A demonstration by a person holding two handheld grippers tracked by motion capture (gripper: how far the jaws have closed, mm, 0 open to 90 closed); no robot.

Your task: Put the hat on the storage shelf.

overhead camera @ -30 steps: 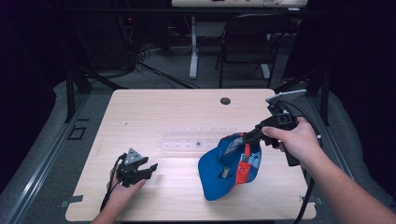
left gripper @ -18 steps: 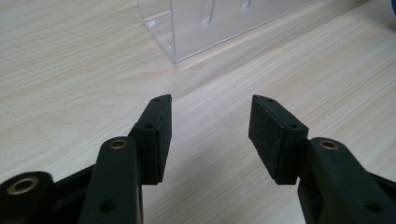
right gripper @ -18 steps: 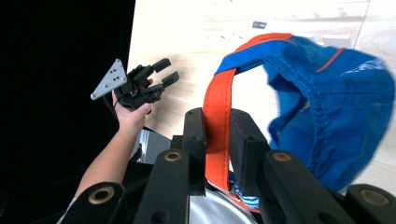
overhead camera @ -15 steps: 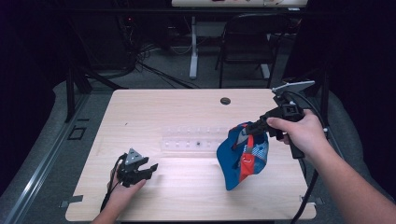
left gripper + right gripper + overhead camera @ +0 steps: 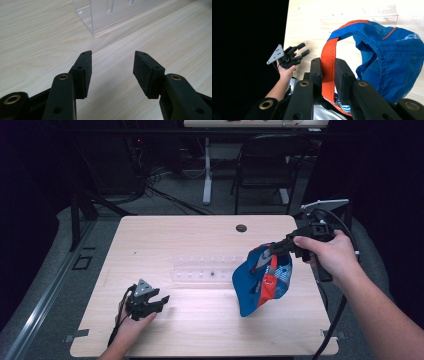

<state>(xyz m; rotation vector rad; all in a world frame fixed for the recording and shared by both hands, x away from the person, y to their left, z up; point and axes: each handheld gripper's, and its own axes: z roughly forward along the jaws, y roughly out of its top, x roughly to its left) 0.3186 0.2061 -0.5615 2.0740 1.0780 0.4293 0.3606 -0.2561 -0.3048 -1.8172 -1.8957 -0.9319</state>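
The right claw (image 5: pixel 328 72) was clamped on the orange band (image 5: pixel 327 62) of a blue cap (image 5: pixel 263 280), which hung below and just ahead of its jaws, its lowest edge seemingly close to the surface (image 5: pixel 200 240). Doing this lift well probably meant keeping the pinch firm on the narrow band and raising steadily, so the swinging cap would not slip or drag. Farther off, a clear plastic rack (image 5: pixel 205 269) lay between the claws. Farthest away, the left claw (image 5: pixel 159 301) rested low with its jaws spread apart, gripping nothing.
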